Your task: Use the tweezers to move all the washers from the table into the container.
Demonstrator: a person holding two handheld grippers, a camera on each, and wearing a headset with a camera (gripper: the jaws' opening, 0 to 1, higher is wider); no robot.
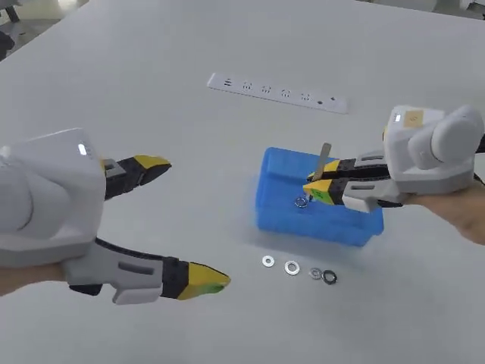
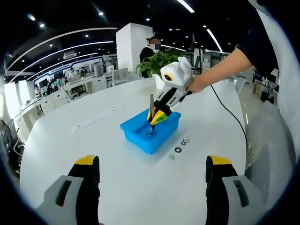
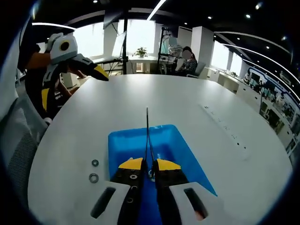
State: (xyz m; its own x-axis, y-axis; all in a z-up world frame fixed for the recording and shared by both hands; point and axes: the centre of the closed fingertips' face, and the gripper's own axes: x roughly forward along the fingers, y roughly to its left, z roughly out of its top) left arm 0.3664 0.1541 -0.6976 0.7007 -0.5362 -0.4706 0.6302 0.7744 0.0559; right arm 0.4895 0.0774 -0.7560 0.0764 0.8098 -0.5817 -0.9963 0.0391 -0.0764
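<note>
hanging just below the right gripper [image 1: 320, 187] fingers, one washer [image 1: 301, 202] sits at the tweezers [image 1: 324, 158] tip, inside the container [image 1: 276, 216]; whether the tip pinches it i cannot tell. four more washers [image 1: 292, 267] lie in a row on the table [image 1: 151, 76], nearer the camera than those fingers and just past the container's near wall: three silver rings, one dark. the container is blue and shallow. right fingers are clamped narrow on the tweezers. left gripper [image 1: 182, 221] fingers are spread wide, holding nothing, well apart from the washers.

Open-plan office: rows of desks [image 2: 79, 86], strip ceiling lights [image 2: 186, 5], potted plant [image 2: 161, 61].
</note>
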